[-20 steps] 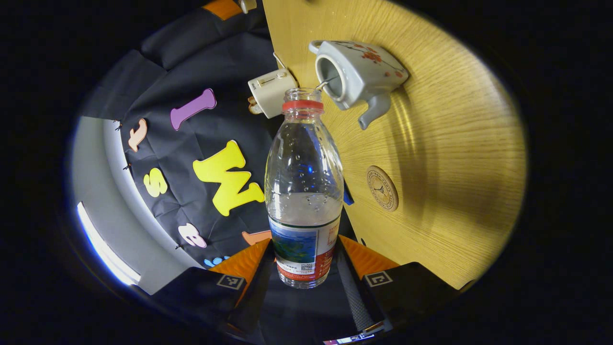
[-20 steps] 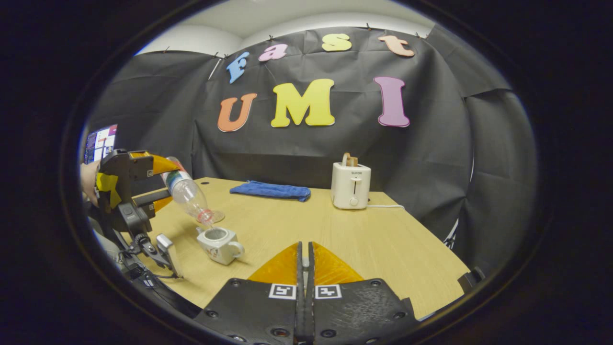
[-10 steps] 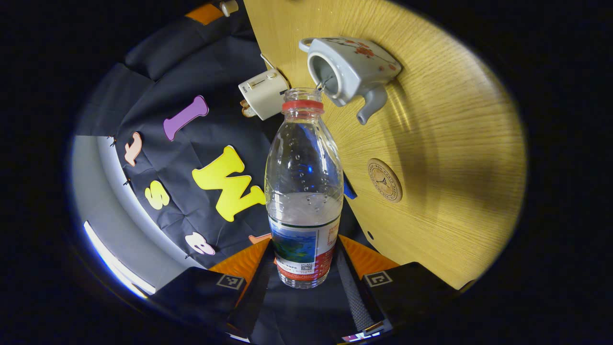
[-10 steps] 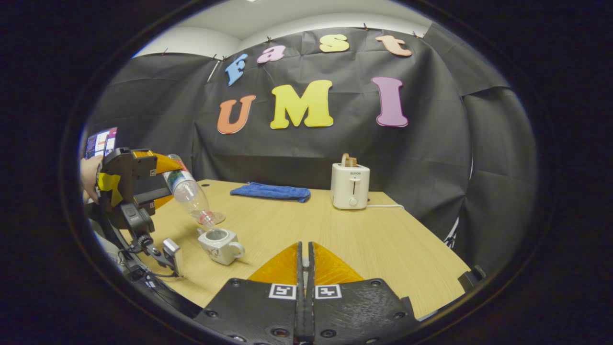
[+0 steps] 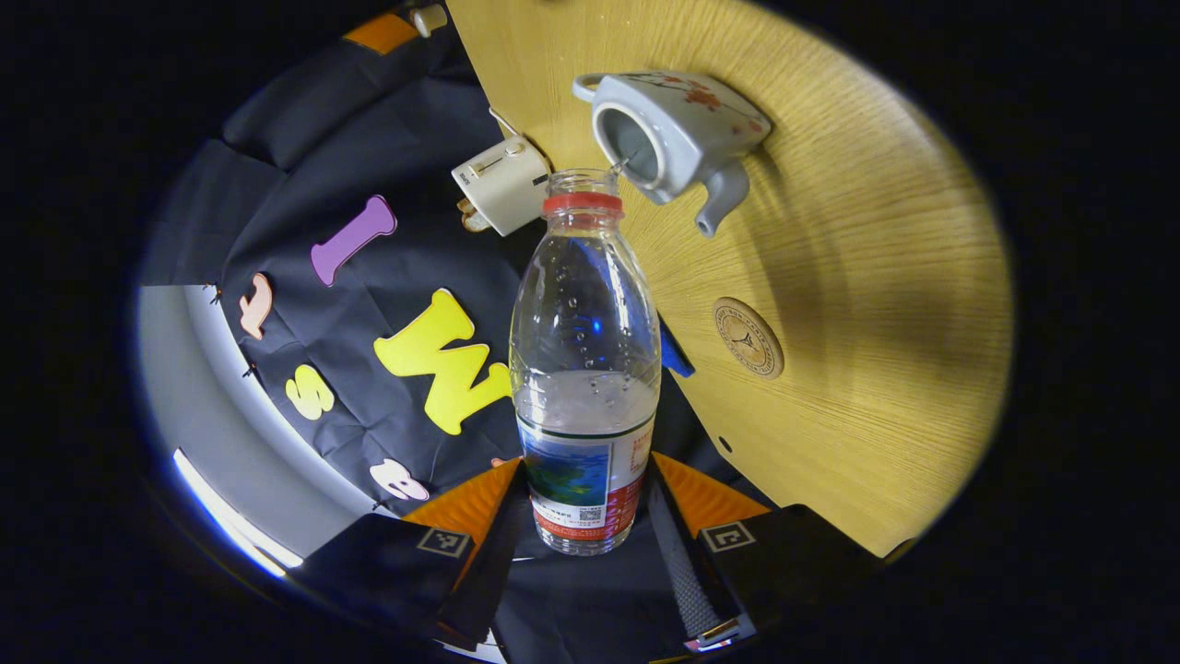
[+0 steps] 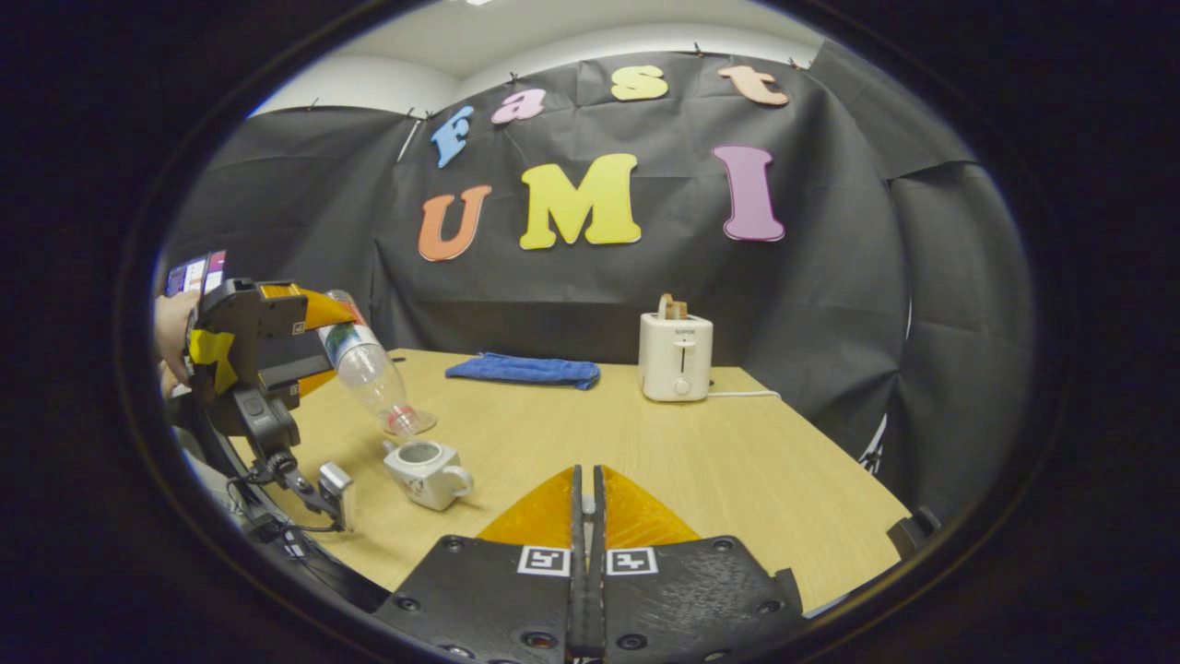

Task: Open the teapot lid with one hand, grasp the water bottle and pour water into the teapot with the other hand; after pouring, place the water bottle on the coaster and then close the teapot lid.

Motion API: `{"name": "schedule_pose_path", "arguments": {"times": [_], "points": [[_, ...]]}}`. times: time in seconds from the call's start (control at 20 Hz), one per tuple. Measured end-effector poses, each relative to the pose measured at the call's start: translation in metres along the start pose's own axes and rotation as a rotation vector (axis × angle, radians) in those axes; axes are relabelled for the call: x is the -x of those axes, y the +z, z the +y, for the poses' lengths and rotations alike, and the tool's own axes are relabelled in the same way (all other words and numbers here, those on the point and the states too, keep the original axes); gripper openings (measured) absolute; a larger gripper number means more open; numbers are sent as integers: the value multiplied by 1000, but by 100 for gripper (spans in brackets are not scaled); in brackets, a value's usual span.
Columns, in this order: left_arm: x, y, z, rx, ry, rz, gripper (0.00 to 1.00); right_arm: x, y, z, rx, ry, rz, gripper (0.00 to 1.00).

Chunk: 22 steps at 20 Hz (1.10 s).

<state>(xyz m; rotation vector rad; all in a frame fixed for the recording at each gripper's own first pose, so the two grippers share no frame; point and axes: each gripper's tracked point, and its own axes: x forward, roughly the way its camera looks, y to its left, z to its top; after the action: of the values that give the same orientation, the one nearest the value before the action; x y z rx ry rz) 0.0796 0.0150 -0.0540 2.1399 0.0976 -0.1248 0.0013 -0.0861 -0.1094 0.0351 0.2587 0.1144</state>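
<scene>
Still gripping the tilted water bottle [image 5: 586, 369] in the left gripper [image 5: 590, 503], mouth lifting slightly from the open teapot [image 6: 426, 472] near the table's [image 6: 737, 470] left edge; coaster [image 5: 748, 324] beside, toaster [image 6: 676, 367] and cloth [image 6: 523, 370] along the back edge. Right gripper [image 6: 586, 503] pressed closed, lid hidden.

Right gripper view: teapot [image 6: 427, 472] stands on the bench [image 6: 701, 461], near-left part, lid off. Water bottle [image 6: 369, 373] held tilted above it in the left claw [image 6: 318, 346], mouth down, just over the teapot opening. Coaster [image 6: 417, 423] lies on the bench just behind the teapot, partly hidden by the bottle mouth. Cloth [image 6: 524, 370] lies at the far edge, centre-left. Toaster [image 6: 676, 366] stands right of the cloth, far side. Right claw [image 6: 587, 516] sits near centre, fingers together, well right of the teapot.
</scene>
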Motion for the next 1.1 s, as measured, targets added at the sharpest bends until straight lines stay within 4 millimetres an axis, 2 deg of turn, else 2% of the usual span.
{"name": "schedule_pose_path", "arguments": {"times": [0.1,0.15,0.2,0.25,0.35,0.4,0.45,0.55,0.6,0.7,0.9,1.1], "points": [[0,2,2,-13,5,-2,80,0,-1,0,-4,3,0,0],[1,3,3,-22,9,-3,72,0,-1,-1,-6,2,0,0],[1,4,3,-29,12,-1,80,0,-2,-1,-8,2,0,0],[2,3,4,-33,14,-1,76,1,-2,-1,-11,2,1,0],[3,3,3,-33,12,0,76,1,-2,-1,-14,3,0,0],[3,3,3,-36,11,-2,80,1,-3,-1,-11,2,0,0],[3,4,4,-40,12,-4,76,1,-4,0,-10,3,0,0],[3,3,6,-37,11,-7,80,2,-3,1,-13,6,-4,0],[4,3,5,-32,6,-5,76,2,-2,1,-15,7,-5,0],[6,3,3,-20,2,-3,76,4,-2,1,-15,5,-6,0],[5,1,-6,46,-13,3,76,5,1,-1,-14,-3,-11,0],[4,-3,-4,165,10,-10,76,6,3,2,-13,-1,-12,0]]}}
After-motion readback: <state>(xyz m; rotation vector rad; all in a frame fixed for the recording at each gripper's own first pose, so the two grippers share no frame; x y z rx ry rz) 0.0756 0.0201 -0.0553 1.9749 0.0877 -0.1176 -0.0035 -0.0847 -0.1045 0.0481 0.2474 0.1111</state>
